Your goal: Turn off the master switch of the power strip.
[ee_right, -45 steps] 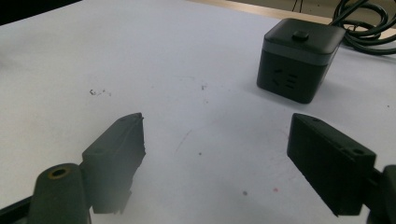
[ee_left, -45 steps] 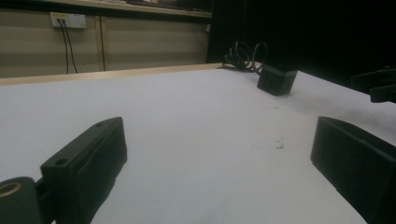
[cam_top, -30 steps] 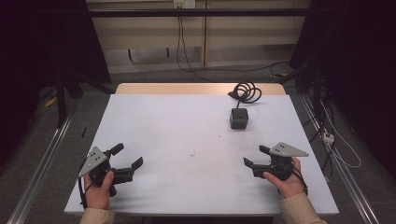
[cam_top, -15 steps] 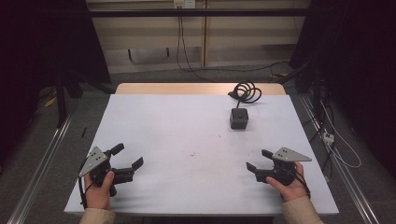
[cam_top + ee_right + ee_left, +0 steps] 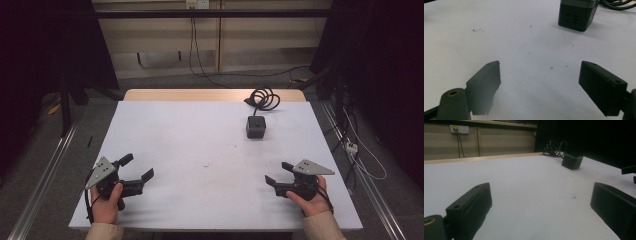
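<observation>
A black cube power socket (image 5: 255, 126) stands on the white table (image 5: 190, 135) at the far right, its black cable (image 5: 263, 97) coiled behind it. My left gripper (image 5: 136, 166) lies low near the front left corner, open and holding nothing. My right gripper (image 5: 278, 173) sits near the front right, also open and holding nothing, and points toward the table's middle. In the left gripper view the wide-apart jaws of the left gripper (image 5: 541, 188) frame bare table, with the cube (image 5: 572, 161) far off. From the right gripper (image 5: 540, 66) the cube (image 5: 576, 15) stands ahead, well beyond the jaws.
A wooden strip (image 5: 210, 95) runs along the table's far edge. Metal rails (image 5: 45, 185) flank the table on the floor, with loose cables (image 5: 360, 155) at the right. A few small specks (image 5: 206, 164) mark the table's middle.
My right gripper has drifted slightly toward the near edge and to the right. The left gripper and the cube have not moved.
</observation>
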